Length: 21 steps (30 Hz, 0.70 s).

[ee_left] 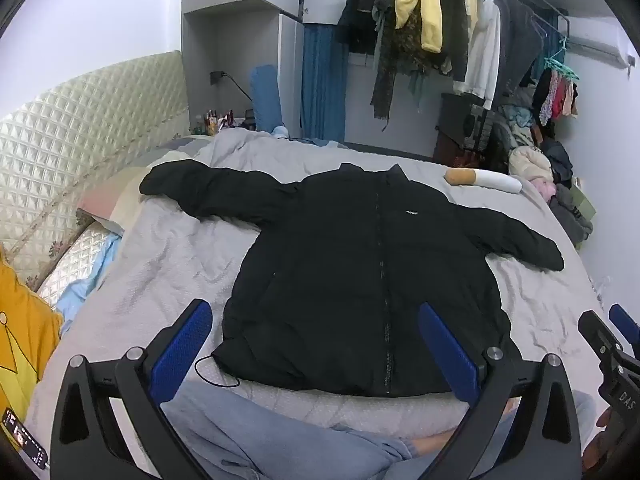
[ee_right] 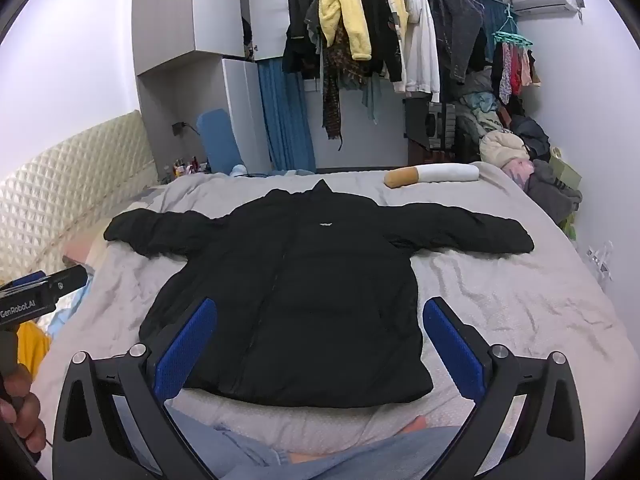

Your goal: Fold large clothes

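Two grippers are hovering over a bed at the start of a folding job. Nearest the cameras, the left gripper is holding its blue fingers as wide apart as they go, with nothing between them but air; the right gripper is doing the same, its fingers gaping and gripping nothing. Below them, a person's legs in light blue trousers are showing at the near edge of the bed.

Just beyond the fingers, a black jacket is lying flat and front-up on the grey bedding, zipped shut, hem towards the person and collar away, with both sleeves stretched out to the sides. No fold is showing anywhere on it, so the whole task appears to be ahead: sleeves in, then body doubled over. A thin black cord is looping out at the hem's left corner.

Farther back, a cigarette-shaped pillow is resting near the bed's far edge. Beyond that, a rail is sagging with hung clothes, and a heap of garments is piling up in the right corner. No basket, box or bin is discernible in either view.
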{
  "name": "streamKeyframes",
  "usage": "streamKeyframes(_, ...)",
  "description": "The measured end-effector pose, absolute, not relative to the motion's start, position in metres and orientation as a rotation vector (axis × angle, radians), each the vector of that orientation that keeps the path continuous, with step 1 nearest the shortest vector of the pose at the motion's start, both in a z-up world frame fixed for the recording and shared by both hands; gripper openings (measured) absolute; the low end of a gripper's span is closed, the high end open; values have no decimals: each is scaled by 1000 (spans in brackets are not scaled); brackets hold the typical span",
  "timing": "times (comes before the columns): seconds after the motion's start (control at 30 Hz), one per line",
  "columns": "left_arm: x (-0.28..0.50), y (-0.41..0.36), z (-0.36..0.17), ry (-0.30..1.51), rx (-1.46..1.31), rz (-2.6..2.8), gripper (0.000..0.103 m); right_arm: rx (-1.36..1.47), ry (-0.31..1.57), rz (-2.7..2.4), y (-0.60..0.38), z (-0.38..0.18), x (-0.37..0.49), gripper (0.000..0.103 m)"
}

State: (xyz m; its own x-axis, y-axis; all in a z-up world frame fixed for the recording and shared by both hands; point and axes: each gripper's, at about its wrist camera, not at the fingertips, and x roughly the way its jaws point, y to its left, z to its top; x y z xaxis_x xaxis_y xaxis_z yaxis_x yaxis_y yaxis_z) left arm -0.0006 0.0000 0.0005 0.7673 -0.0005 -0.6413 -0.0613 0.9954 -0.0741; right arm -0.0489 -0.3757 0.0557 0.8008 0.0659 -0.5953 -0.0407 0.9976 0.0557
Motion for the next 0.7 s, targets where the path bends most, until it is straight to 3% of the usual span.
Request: streamKeyframes(0.7,4,-12,2,713,-62,24,103,50,681,26,-384,47,-39,103)
